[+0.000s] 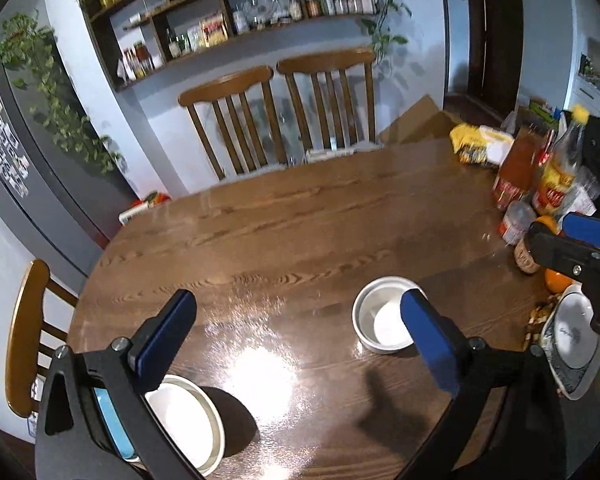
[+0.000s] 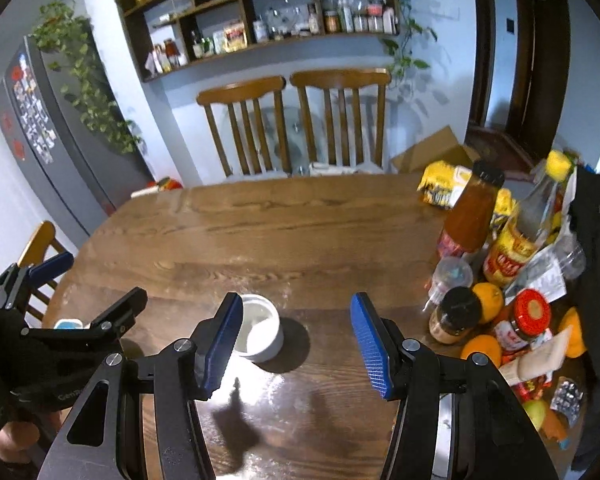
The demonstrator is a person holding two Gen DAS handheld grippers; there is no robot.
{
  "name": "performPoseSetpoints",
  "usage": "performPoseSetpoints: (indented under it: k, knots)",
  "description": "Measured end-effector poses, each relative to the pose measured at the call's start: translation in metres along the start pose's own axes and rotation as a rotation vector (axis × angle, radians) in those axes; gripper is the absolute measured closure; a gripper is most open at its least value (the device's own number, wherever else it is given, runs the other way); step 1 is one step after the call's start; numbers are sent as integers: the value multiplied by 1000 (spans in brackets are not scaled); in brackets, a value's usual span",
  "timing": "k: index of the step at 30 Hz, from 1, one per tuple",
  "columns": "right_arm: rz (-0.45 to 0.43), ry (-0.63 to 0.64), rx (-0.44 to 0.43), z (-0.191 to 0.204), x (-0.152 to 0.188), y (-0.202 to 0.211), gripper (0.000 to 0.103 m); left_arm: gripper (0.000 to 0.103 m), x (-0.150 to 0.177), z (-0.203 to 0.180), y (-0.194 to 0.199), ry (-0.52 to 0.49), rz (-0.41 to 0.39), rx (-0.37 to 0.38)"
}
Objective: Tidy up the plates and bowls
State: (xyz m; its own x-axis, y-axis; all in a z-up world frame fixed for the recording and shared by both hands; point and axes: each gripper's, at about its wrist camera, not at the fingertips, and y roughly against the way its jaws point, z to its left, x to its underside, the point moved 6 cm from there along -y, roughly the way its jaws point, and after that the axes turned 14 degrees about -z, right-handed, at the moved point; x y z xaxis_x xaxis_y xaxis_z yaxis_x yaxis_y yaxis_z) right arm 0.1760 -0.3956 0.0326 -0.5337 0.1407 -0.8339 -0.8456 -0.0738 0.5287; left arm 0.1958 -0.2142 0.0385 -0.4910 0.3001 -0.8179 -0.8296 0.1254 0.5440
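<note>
A small white bowl (image 1: 384, 322) stands on the wooden table (image 1: 300, 220); it also shows in the right wrist view (image 2: 260, 334), just ahead of my right gripper's left finger. A wider white bowl (image 1: 188, 420) sits near the front left edge, partly under my left finger. A white plate (image 1: 576, 332) lies at the right edge. My left gripper (image 1: 296, 336) is open and empty above the table between the two bowls. My right gripper (image 2: 294, 344) is open and empty, with the small bowl just left of the gap. The left gripper shows at the left of the right wrist view (image 2: 80, 292).
Bottles, jars and oranges (image 2: 500, 280) crowd the table's right side. Two wooden chairs (image 2: 296, 120) stand at the far edge and one (image 1: 28, 332) at the left. A fridge (image 1: 16, 152) stands at left. A cardboard box (image 2: 432, 152) lies behind the table.
</note>
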Motion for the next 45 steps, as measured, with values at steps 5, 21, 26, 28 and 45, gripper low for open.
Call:
performPoseSetpoints:
  k: [5, 21, 26, 28, 45]
  knots:
    - [66, -16, 1, -7, 17, -31, 46, 1, 20, -8, -31, -6, 76, 8]
    - [215, -35, -26, -6, 59, -96, 46, 1, 66, -25, -97, 6, 255, 14]
    - [246, -42, -39, -3, 68, -113, 46, 1, 73, -28, -110, 12, 278, 5]
    - [258, -57, -49, -2, 71, -119, 46, 1, 76, -27, -114, 22, 288, 4]
    - [338, -105, -148, 11, 94, -152, 62, 36, 93, -45, -130, 36, 324, 101]
